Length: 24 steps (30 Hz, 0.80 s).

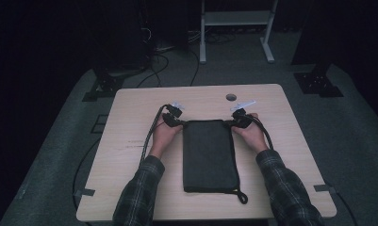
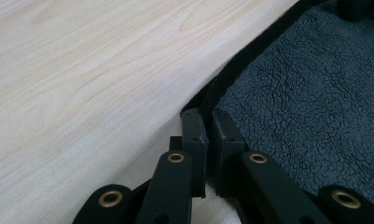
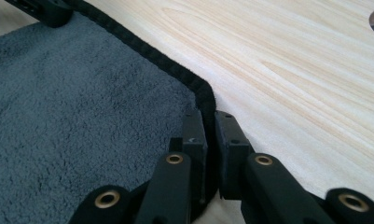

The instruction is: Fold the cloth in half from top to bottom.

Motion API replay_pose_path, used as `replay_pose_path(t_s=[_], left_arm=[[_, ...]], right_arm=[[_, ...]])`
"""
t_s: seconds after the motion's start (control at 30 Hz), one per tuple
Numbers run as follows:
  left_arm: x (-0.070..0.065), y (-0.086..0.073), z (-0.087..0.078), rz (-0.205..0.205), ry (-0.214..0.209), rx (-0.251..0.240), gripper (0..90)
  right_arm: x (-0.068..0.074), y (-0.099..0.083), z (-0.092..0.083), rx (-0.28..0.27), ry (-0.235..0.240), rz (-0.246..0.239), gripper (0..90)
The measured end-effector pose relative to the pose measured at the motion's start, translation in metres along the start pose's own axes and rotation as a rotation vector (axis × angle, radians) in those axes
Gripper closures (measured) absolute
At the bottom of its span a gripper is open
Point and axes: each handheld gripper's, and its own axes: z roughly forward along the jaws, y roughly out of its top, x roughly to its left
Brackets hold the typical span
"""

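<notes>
A dark grey fleece towel with a black hem lies folded lengthwise in the middle of the wooden table. My left gripper sits at the towel's far left corner. In the left gripper view its jaws stand close together with the black hem of the towel pinched between them. My right gripper sits at the far right corner. In the right gripper view it is likewise shut on the hem of the towel. Both corners rest low on the tabletop.
A round hole is set in the table just beyond the right gripper. A black loop trails from the towel's near right corner. Bare wood lies on both sides of the towel. Cables and a white frame stand on the floor behind the table.
</notes>
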Motion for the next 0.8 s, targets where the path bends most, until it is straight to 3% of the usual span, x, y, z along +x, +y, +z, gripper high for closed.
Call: replay_pose_path(t_s=[0.13,0.2,0.37,0.47,0.6,0.8], left_arm=[[0.003,0.004,-0.006,0.014,0.021,-0.013,85.9],[0.005,0.011,-0.013,0.023,0.037,-0.036,85.8],[0.005,0.026,-0.026,0.062,0.089,-0.061,85.8],[0.006,0.035,-0.041,0.069,0.11,-0.114,85.7],[0.004,0.034,-0.058,0.084,0.092,-0.135,85.7],[-0.004,0.02,-0.068,0.091,0.048,-0.154,85.6]], right_arm=[[-0.002,0.003,-0.002,-0.008,-0.012,0.01,83.5],[-0.004,0.007,-0.006,-0.049,0.003,0.042,83.5],[-0.006,0.02,-0.014,-0.079,0.002,0.037,83.5],[-0.005,0.035,-0.023,-0.108,-0.008,0.024,83.5],[0.001,0.048,-0.039,-0.149,0.007,-0.013,83.5],[0.013,0.036,-0.048,-0.156,0.041,-0.052,83.5]])
